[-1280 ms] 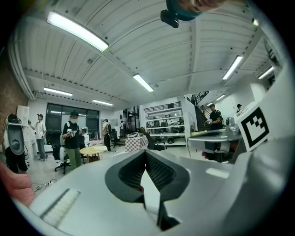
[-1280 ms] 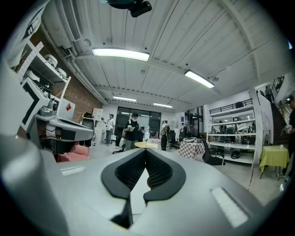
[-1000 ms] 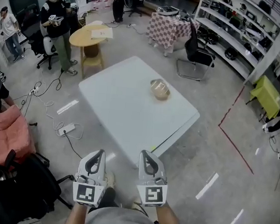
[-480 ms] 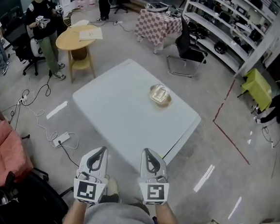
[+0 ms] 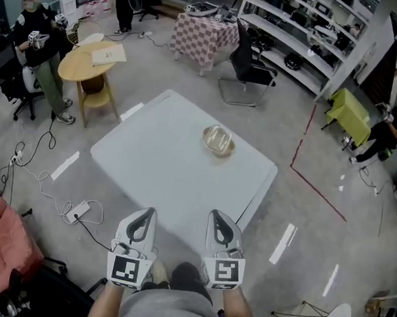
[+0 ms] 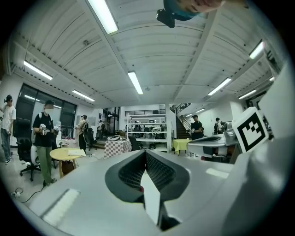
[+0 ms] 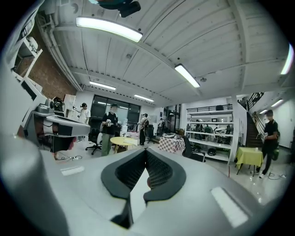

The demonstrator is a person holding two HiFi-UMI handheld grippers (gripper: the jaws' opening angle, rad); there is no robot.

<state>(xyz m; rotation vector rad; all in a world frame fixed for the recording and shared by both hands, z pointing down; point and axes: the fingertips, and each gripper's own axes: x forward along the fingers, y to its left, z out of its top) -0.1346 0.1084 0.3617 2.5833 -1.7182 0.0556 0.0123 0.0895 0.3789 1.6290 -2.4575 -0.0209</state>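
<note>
Left gripper (image 5: 144, 215): my jaws clenched together, nothing between them.
Right gripper (image 5: 217, 217): likewise clenched, empty.
Round shallow beige bowl (image 5: 218, 141): on the white square table (image 5: 149, 167), 1 o'clock from both grippers, well apart.
Progress: bowl untouched; nothing grasped yet.

Bright ceiling strip lights, fisheye-warped edges

Your left gripper (image 5: 146, 215) and right gripper (image 5: 217, 217) have smooth, matt grey plastic shells, with ribbed black pads (image 6: 159, 171) that look rubbery. Ahead of you, the table (image 5: 162, 175) looks smooth and matt white, the bowl (image 5: 218, 141) shiny, the floor (image 5: 296, 225) polished and glossy.
</note>
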